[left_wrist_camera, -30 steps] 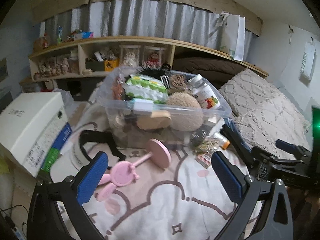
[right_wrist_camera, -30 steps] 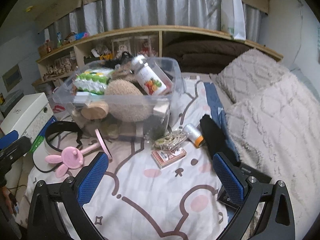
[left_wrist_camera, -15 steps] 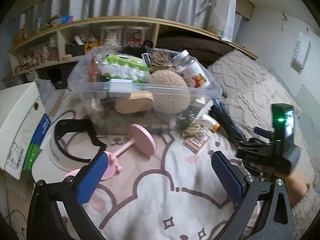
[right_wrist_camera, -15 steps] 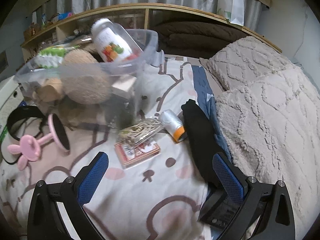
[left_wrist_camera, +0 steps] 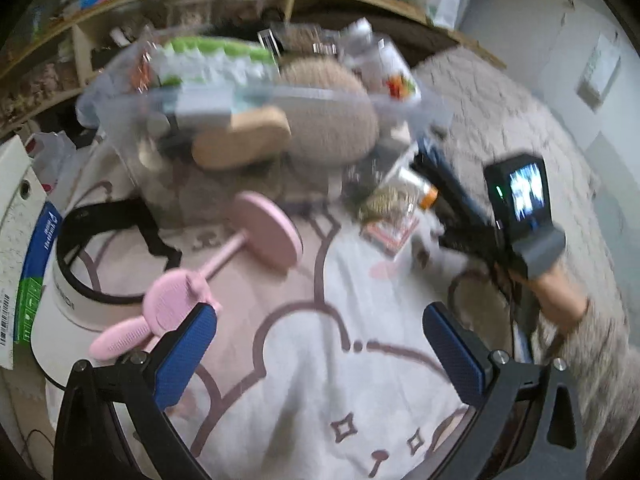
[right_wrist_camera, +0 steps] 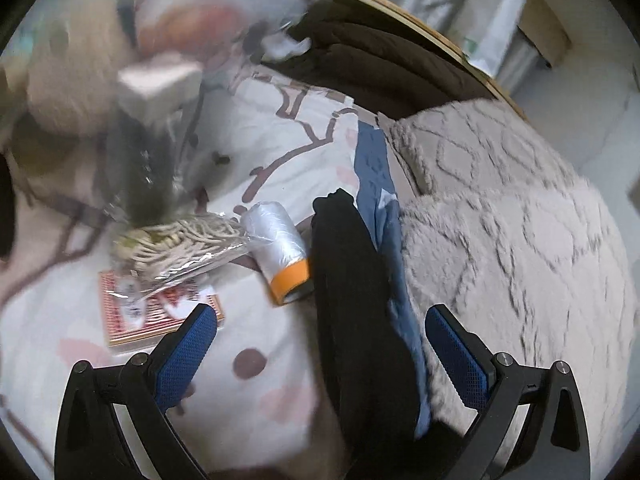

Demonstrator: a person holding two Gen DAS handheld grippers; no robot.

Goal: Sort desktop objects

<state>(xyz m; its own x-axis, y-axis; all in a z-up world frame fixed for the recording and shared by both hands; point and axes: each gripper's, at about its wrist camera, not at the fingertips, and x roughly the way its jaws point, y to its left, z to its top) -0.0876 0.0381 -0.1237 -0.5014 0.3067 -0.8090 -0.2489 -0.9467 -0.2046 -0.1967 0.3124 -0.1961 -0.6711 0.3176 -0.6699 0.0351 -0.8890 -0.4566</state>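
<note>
A clear plastic bin [left_wrist_camera: 132,120] full of items stands at the back of the bed. In front of it lie a pink bunny-eared mirror [left_wrist_camera: 224,256], a black headband [left_wrist_camera: 120,216], a red card box [right_wrist_camera: 156,312], a bag of cord [right_wrist_camera: 188,240] and a plastic roll with an orange end [right_wrist_camera: 280,248]. My left gripper [left_wrist_camera: 320,344] hovers open over the printed sheet. My right gripper [right_wrist_camera: 320,348] is open above a black cloth [right_wrist_camera: 352,300], just right of the roll. The right gripper's body [left_wrist_camera: 520,208] shows in the left wrist view.
A white box [left_wrist_camera: 20,240] sits at the left edge. A beige textured blanket [right_wrist_camera: 500,220] covers the right side, with a blue cloth strip [right_wrist_camera: 376,176] beside it. Shelves [left_wrist_camera: 80,40] run along the back wall. A sleeve and hand [left_wrist_camera: 568,304] hold the right gripper.
Both grippers moved forward and down toward the bed. The right gripper swung right, closer to the roll and black cloth. Both views are motion-blurred now.
</note>
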